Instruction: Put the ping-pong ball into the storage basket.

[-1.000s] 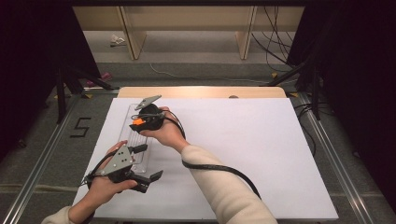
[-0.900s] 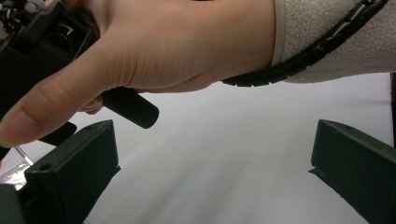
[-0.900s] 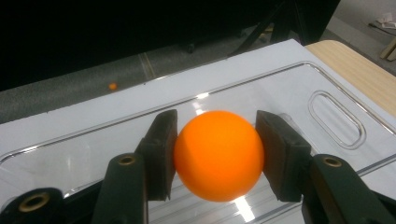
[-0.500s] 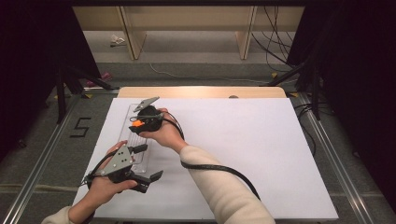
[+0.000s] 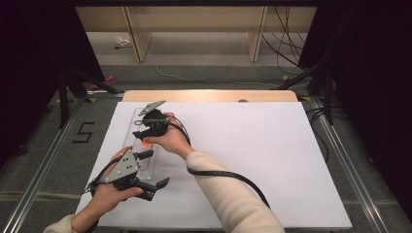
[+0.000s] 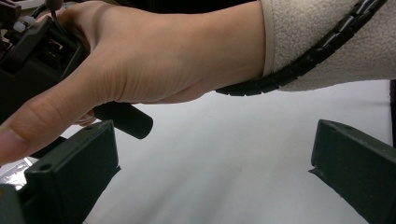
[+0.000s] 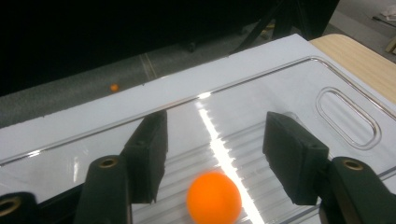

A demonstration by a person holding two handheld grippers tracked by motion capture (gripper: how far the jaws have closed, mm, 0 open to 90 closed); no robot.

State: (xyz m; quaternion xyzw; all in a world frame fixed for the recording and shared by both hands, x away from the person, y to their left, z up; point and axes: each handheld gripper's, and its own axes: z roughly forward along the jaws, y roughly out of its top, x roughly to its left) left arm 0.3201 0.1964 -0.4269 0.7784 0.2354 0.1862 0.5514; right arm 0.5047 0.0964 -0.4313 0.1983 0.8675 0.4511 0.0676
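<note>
A small orange ball (image 7: 214, 198) lies blurred on the ribbed floor of a clear plastic tray (image 7: 289, 88), low between the jaws of my right gripper (image 7: 215, 140). Those jaws have just been opening and their pads stand clear of the ball. From above, the right gripper (image 5: 142, 138) hangs over the tray (image 5: 130, 127) at the table's left, with the ball (image 5: 145, 143) just under it. My left gripper (image 5: 156, 169) rests open at the tray's near end. The left gripper (image 6: 210, 172) holds nothing and faces the right hand (image 6: 163, 56).
The white table top (image 5: 252, 155) stretches wide to the right of the tray. A wooden strip (image 5: 209, 95) runs along its far edge. Metal rails and dark floor flank the table, with a "5" mark (image 5: 83, 132) on the left floor.
The right gripper's jaws have parted. The orange ball has left the jaws and now lies on the tray below them. Both hands stayed in place.
</note>
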